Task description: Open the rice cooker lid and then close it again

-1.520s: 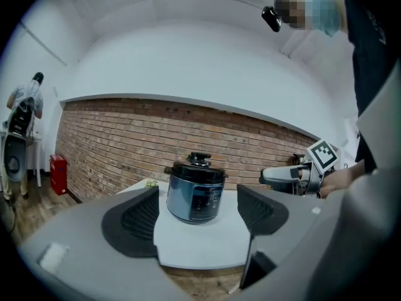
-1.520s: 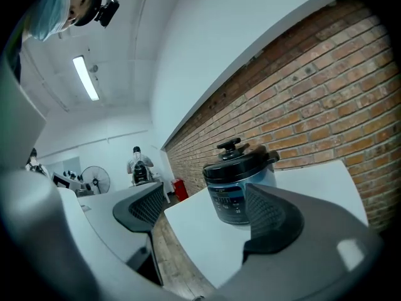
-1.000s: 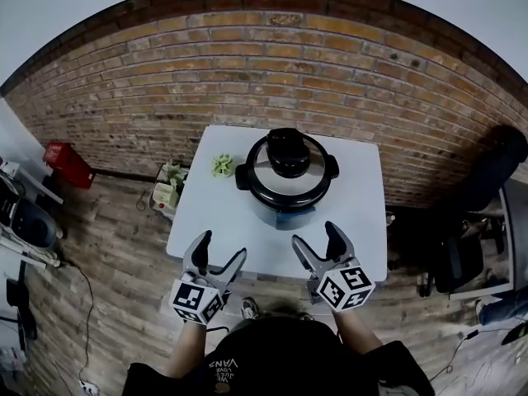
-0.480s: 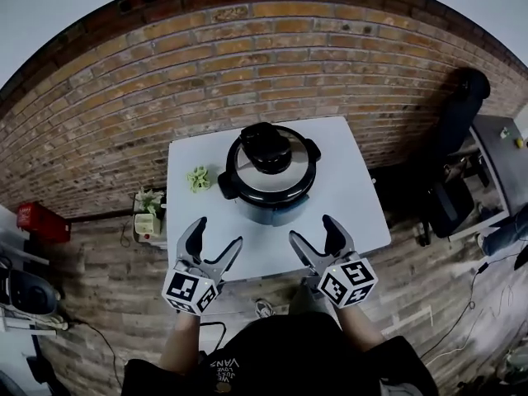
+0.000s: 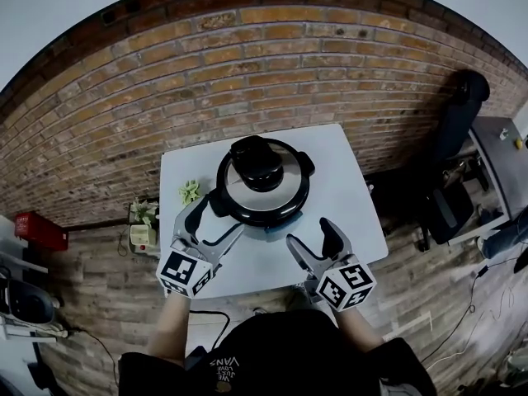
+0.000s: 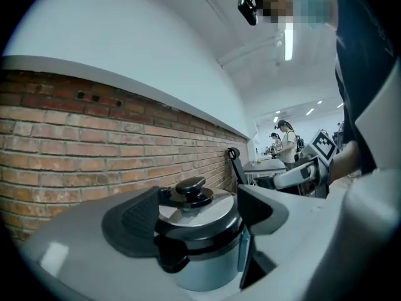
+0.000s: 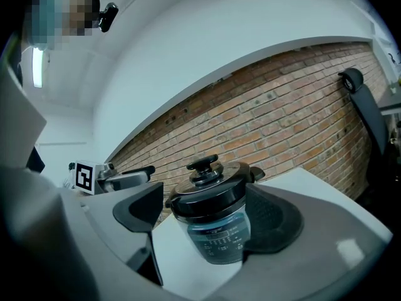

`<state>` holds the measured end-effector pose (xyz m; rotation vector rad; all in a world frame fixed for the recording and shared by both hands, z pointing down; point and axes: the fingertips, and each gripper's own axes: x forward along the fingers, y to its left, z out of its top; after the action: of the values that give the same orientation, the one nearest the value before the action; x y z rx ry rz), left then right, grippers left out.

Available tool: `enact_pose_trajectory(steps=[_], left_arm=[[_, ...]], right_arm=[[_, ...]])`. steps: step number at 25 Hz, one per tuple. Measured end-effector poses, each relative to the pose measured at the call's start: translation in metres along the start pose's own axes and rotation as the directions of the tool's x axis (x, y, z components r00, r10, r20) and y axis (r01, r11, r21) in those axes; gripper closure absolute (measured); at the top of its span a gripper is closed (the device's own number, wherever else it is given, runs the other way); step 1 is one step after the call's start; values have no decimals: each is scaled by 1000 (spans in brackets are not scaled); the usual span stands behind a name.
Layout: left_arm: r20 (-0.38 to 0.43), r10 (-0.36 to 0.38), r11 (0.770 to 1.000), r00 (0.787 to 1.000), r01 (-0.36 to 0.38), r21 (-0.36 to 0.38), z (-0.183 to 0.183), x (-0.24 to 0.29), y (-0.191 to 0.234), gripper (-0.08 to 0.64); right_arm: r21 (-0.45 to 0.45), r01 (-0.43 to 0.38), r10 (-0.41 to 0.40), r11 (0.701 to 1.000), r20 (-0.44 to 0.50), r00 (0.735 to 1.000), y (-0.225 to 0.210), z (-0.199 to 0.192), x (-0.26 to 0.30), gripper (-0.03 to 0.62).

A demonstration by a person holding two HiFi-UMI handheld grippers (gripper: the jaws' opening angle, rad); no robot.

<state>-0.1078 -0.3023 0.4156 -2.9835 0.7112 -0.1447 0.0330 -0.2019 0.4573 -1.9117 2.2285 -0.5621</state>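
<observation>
I see a white table [image 5: 351, 190] against the brick wall [image 5: 247, 64]. There's a small green thing [image 5: 190, 191] on the table near its left edge. On the wood floor [image 5: 91, 304]: red box [image 5: 37, 231] far left, carton with greenery [image 5: 142, 225] just beside the table. Black chair [image 5: 459, 110] at right by the wall. Left gripper view shows a person standing [image 6: 289, 144] far back.

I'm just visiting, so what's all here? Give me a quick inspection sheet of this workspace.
Surface: white table, mostly bare.
Job's things: rice cooker, lid on.
Clutter: small green item left of the cooker.
Grippers: left gripper open, near the cooker's side; right gripper open, before it; neither holds anything.
Cables: black cable on the floor.
Surroundings: brick wall, black chair, red box.
</observation>
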Motion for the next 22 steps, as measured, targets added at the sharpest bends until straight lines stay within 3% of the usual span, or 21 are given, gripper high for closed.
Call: enact_pose_trajectory(steps=[12, 18, 22], left_arm=[[-108, -138, 982, 985, 150, 112, 7, 92, 10, 190], [-243, -255, 949, 936, 291, 125, -6, 130, 1, 190], [-305, -289, 932, 907, 340, 129, -13, 147, 0, 192]], right_arm=[[25, -57, 58, 998, -34, 998, -42, 15, 34, 192], [43, -67, 68, 997, -30, 997, -59, 21, 44, 192], [62, -65, 66, 996, -30, 997, -71, 24, 45, 192]])
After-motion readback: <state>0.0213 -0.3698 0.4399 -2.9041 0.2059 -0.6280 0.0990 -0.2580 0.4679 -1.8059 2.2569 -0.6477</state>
